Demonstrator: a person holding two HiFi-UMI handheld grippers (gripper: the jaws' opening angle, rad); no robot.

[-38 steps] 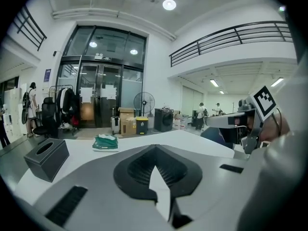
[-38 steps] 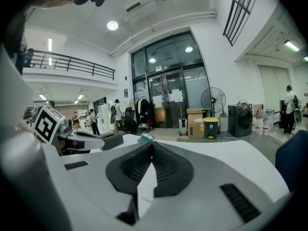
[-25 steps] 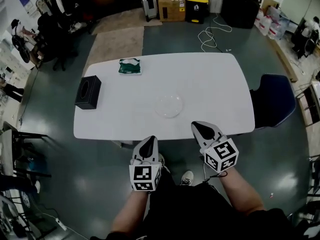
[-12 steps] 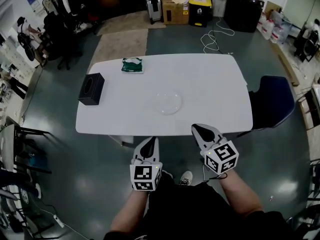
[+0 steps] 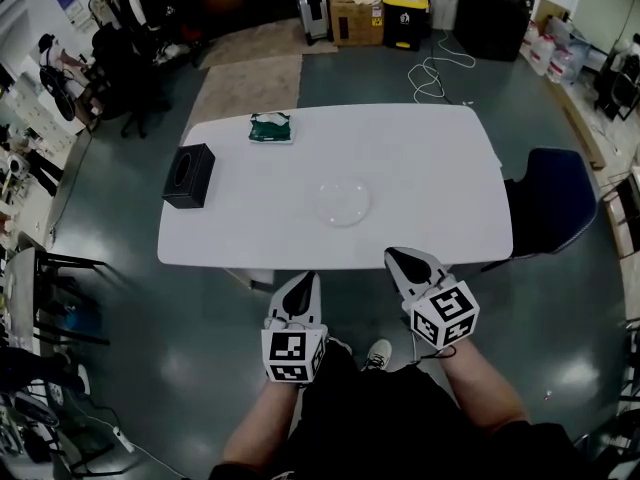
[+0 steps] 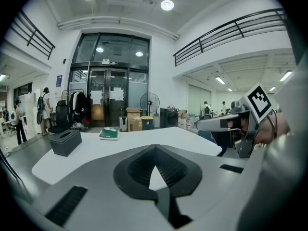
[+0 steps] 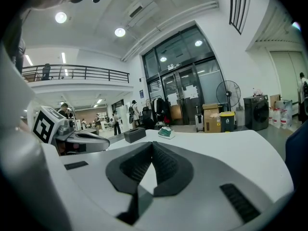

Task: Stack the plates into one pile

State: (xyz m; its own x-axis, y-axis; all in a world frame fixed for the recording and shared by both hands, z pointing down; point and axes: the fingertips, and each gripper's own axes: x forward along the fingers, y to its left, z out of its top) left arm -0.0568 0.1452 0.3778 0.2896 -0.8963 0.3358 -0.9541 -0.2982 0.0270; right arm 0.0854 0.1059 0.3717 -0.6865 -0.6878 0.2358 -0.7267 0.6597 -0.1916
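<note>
A pile of clear plates (image 5: 343, 203) sits near the middle of the white table (image 5: 440, 183), toward its front edge. Both grippers hang short of that edge, over the floor. My left gripper (image 5: 303, 280) is shut with nothing between its jaws, and my right gripper (image 5: 402, 257) is shut and empty too. In the left gripper view my left gripper (image 6: 155, 148) points across the table, with the right gripper's marker cube (image 6: 259, 101) at the right. In the right gripper view my right gripper (image 7: 152, 144) points the same way. The plates are hidden behind the jaws in both gripper views.
A black tissue box (image 5: 189, 175) stands at the table's left end and a green packet (image 5: 271, 128) lies at its back left. A dark blue chair (image 5: 552, 203) stands at the table's right end. Cardboard boxes (image 5: 358, 8) and a yellow-topped bin (image 5: 404, 16) stand on the floor beyond.
Both grippers stay shut and keep their places at the bottom of the head view. The head view has shifted slightly, so the table sits a little to the right.
</note>
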